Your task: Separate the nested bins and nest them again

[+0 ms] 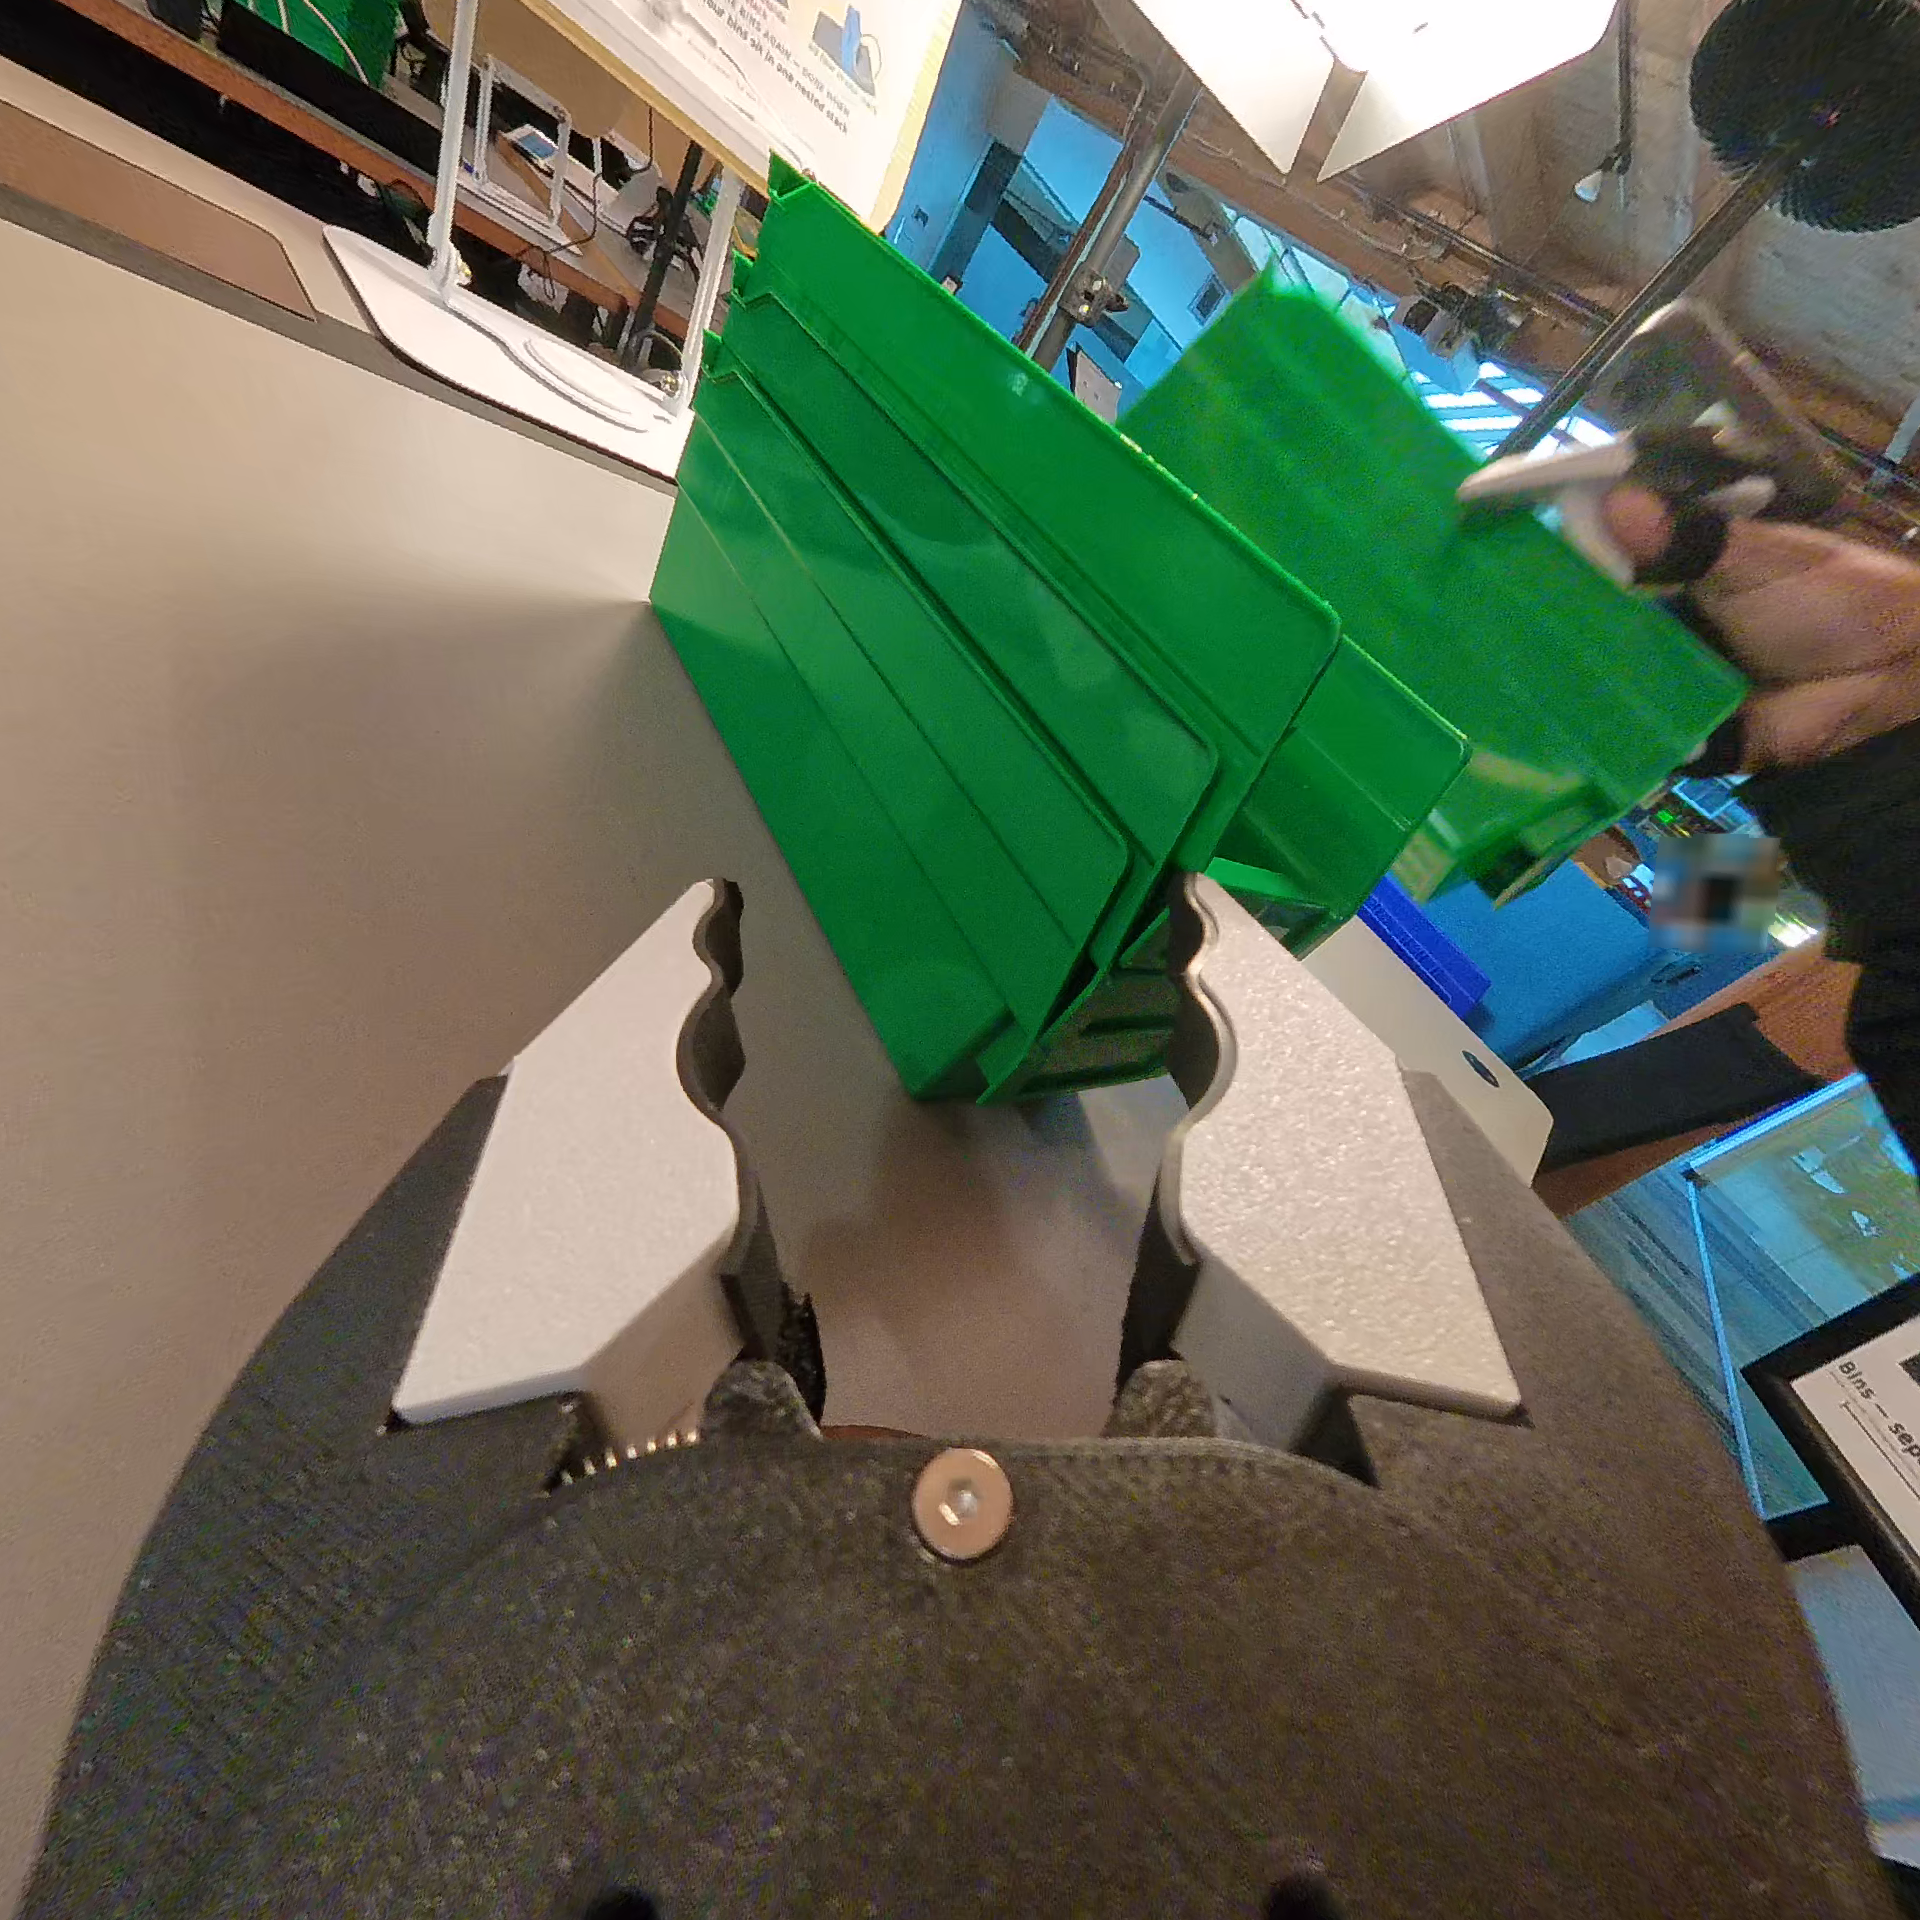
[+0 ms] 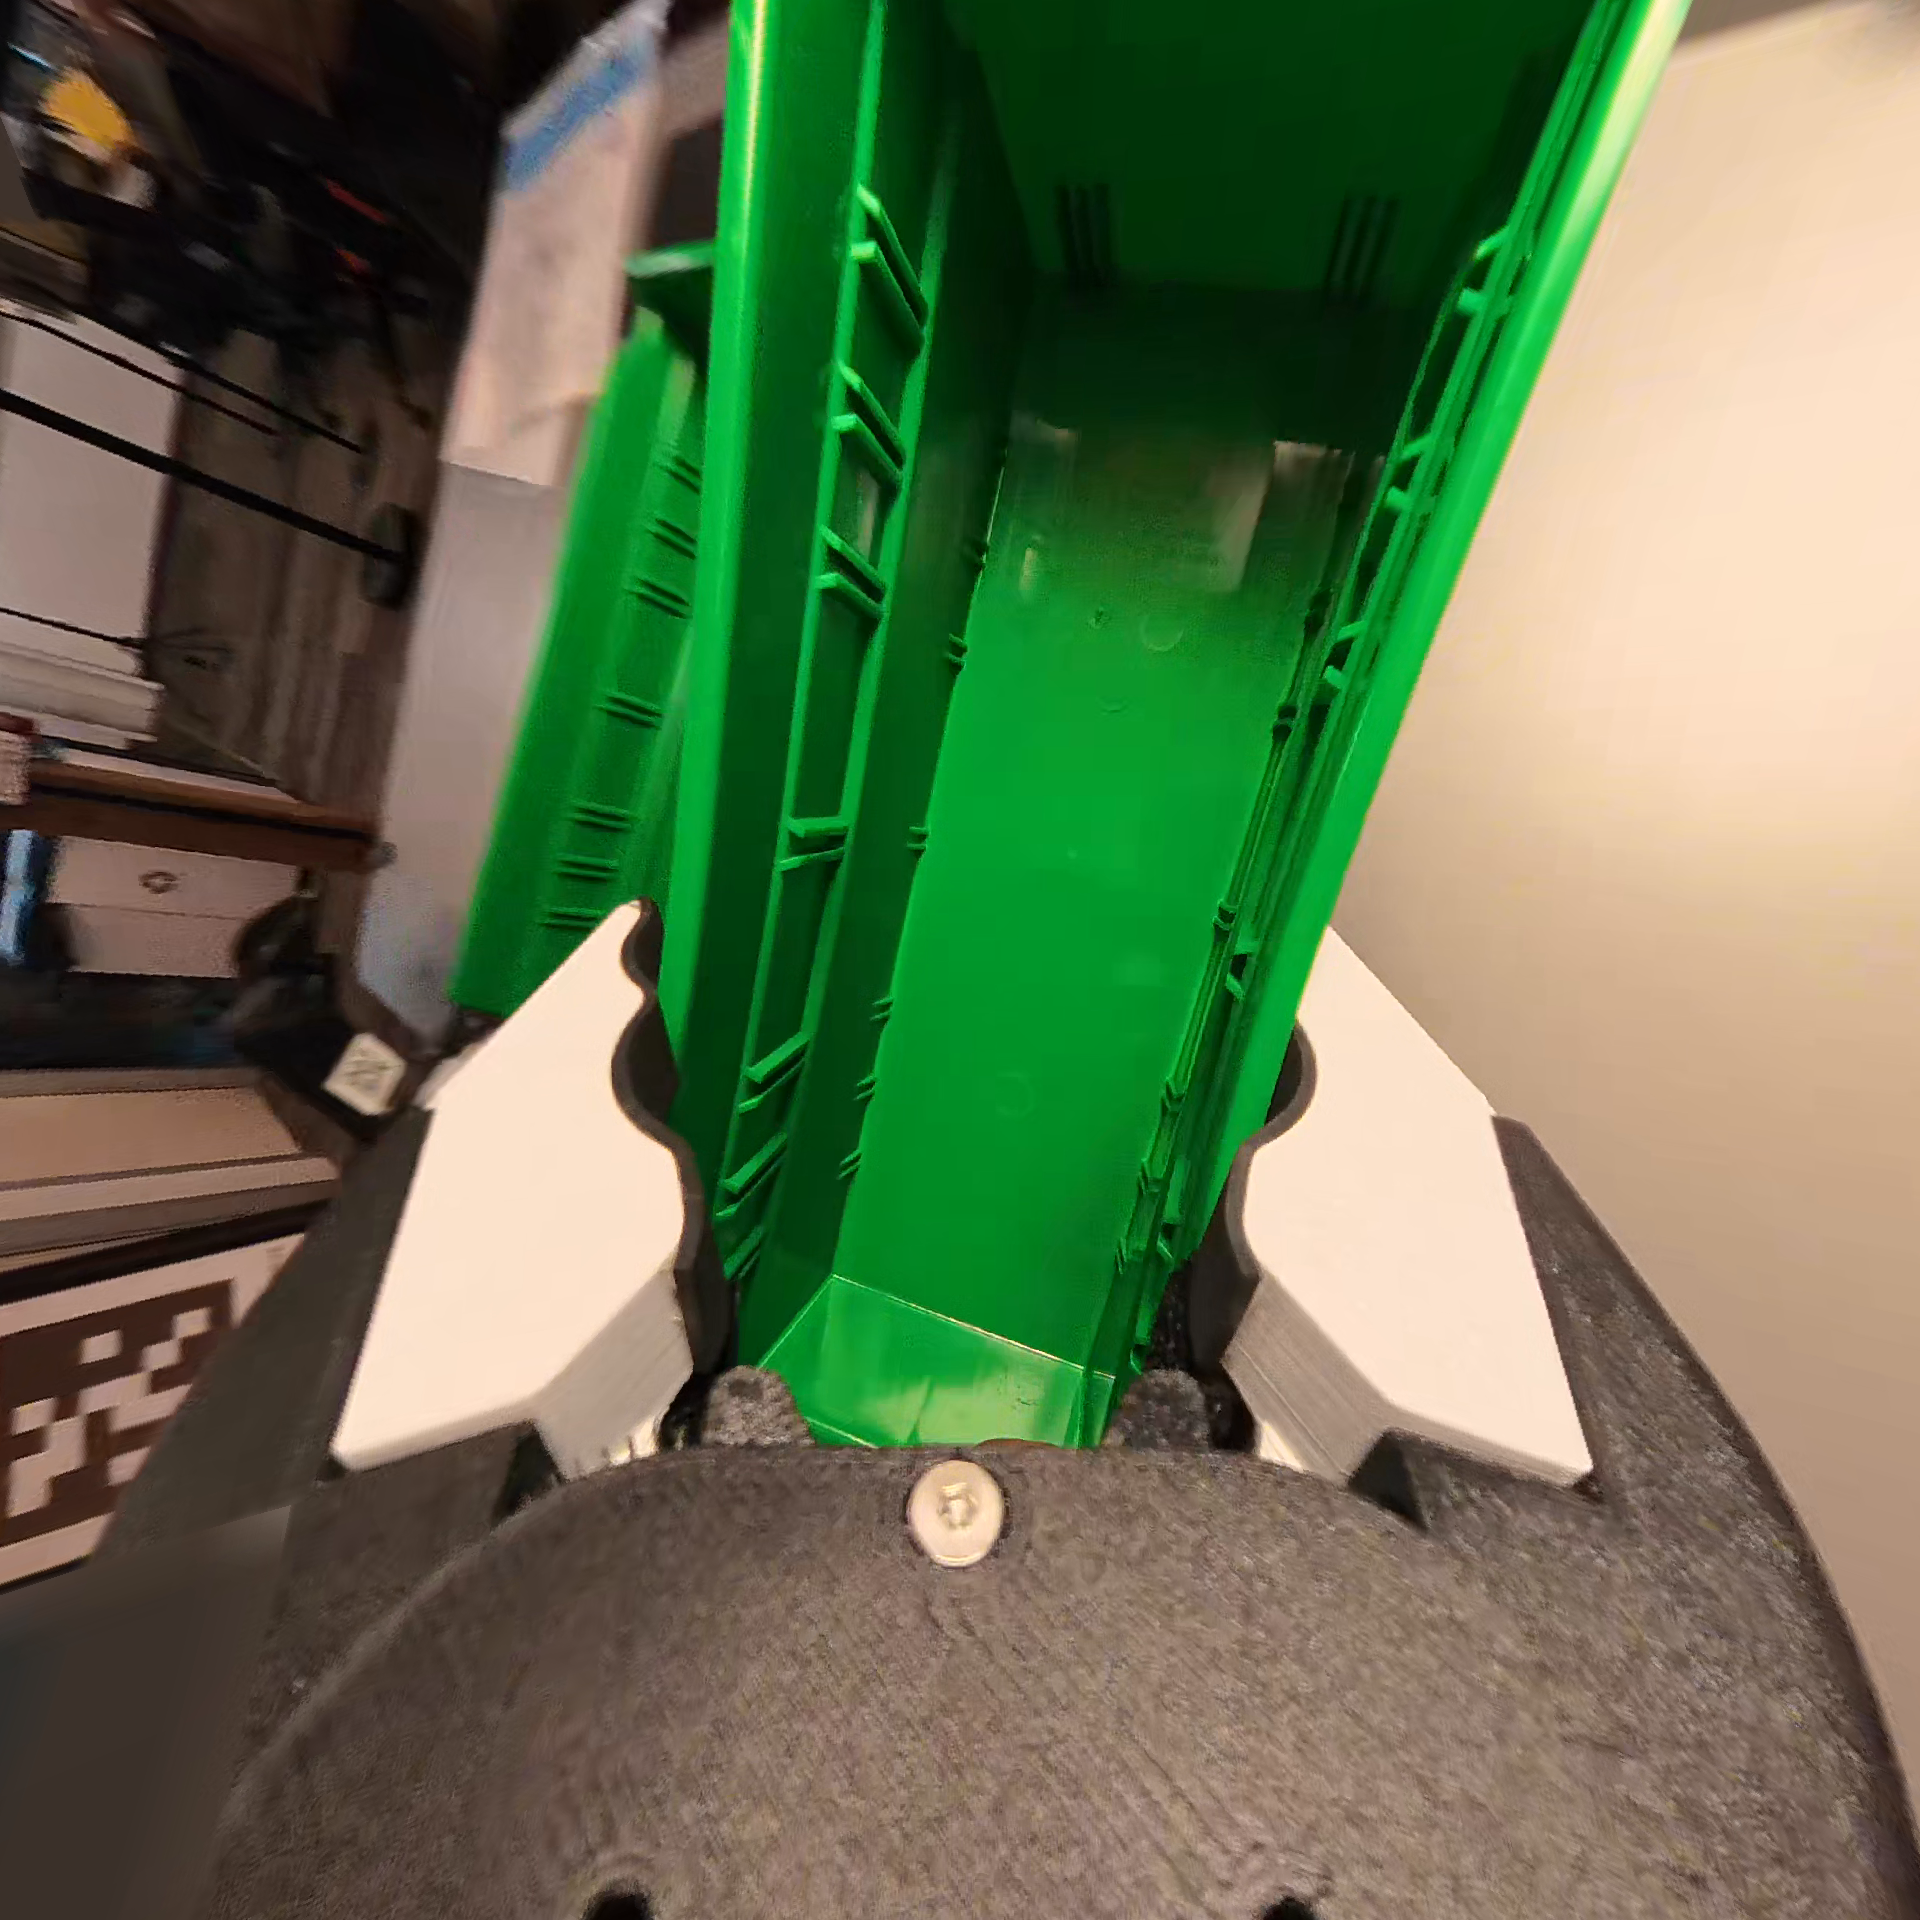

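Observation:
A stack of nested green bins stands tilted on the pale table. My left gripper is open around the stack's near corner. Its right finger is at the bins' front ends, and bare table shows between its left finger and the stack. My right gripper is shut on a single green bin, with a pad on each long side wall. In the left wrist view this bin hangs in the air to the right of the stack, held by the blurred right gripper. The stack also shows in the right wrist view.
A white stand base with thin posts sits on the table behind the stack. A blue bin lies past the table's right edge. A person's hand holds the right gripper. A black-framed sheet lies at the right.

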